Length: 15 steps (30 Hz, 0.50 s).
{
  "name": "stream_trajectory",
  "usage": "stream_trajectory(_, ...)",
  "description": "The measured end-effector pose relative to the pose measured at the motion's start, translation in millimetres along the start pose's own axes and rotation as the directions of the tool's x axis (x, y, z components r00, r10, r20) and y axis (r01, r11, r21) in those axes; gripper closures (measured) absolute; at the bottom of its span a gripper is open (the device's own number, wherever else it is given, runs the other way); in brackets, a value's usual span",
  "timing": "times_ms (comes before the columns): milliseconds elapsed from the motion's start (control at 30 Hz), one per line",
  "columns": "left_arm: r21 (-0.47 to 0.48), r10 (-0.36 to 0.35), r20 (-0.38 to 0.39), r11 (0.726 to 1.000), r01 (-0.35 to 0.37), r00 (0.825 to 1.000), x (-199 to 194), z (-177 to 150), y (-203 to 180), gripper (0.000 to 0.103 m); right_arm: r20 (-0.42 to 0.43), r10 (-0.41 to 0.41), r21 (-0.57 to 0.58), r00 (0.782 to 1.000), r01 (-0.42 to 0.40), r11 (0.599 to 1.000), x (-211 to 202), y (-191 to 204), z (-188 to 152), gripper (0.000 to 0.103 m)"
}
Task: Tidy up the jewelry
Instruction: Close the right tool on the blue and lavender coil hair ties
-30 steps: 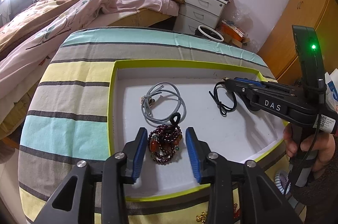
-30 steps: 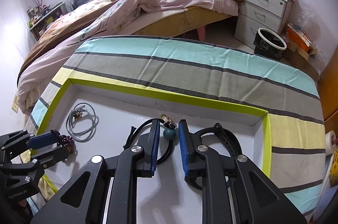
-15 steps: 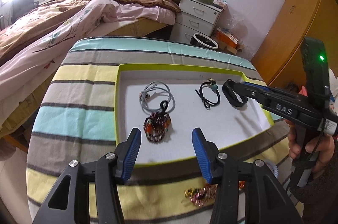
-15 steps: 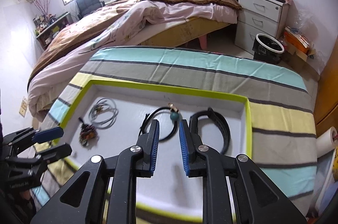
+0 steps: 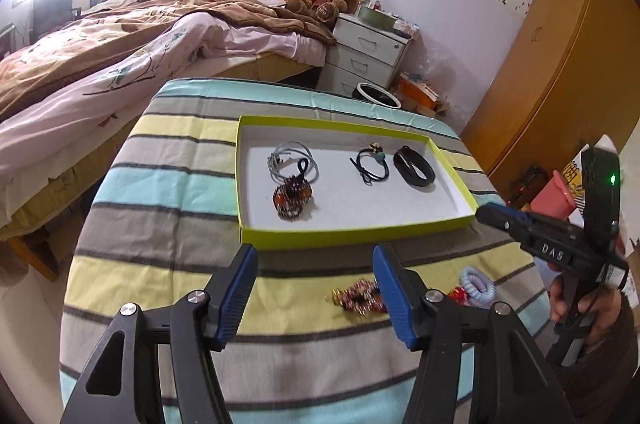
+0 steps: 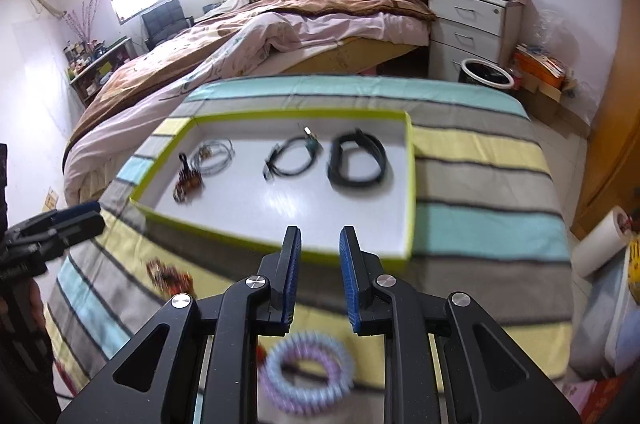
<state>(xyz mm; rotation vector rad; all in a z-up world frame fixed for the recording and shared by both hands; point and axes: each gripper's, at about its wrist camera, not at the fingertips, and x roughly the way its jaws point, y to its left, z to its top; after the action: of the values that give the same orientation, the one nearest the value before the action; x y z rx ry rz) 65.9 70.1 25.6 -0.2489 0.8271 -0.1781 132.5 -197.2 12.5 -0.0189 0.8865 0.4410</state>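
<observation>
Inside the green-rimmed tray (image 5: 360, 233) on the striped worktop (image 5: 168, 184) lie four pieces already sorted: a grey cord (image 5: 292, 160) and a red bead bracelet (image 5: 292, 198) toward nine o'clock, a black cord (image 5: 370, 166) and a black band (image 5: 414, 168) toward three. By this reading the job is over halfway; a beaded piece (image 5: 358, 298) and a coiled hair tie (image 6: 306, 372) wait at six o'clock, outside the tray. The tray's long side runs nine to three. The left claw (image 5: 316, 290) is opening wide and empty; the right claw (image 6: 318, 276) is narrow, opening, empty.

Black hand-held gripper (image 5: 314, 288), blue pads (image 5: 238, 294)
</observation>
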Motion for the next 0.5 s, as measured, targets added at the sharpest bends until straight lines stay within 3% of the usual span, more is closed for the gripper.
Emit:
stream_trajectory(67, -0.005, -0.005, -0.002, 1.0, 0.005, 1.0, -3, -7, 1, 0.044, -0.003, 0.001, 0.013, 1.0, -0.001, 1.0, -6, -4, -11, 0.05)
stream_trajectory(367, -0.011, -0.023, -0.041, 1.0, 0.023, 0.999, -5, -30, 1, 0.043, -0.013, -0.013, 0.078, 1.0, 0.014, 0.997, -18, -18, -43, 0.049)
stream_trajectory(500, -0.015, -0.068, -0.073, 0.998, 0.067, 0.995, -3, -39, -2, 0.043, -0.042, -0.02, 0.095, 0.999, 0.024, 0.995, -16, -21, -57, 0.049)
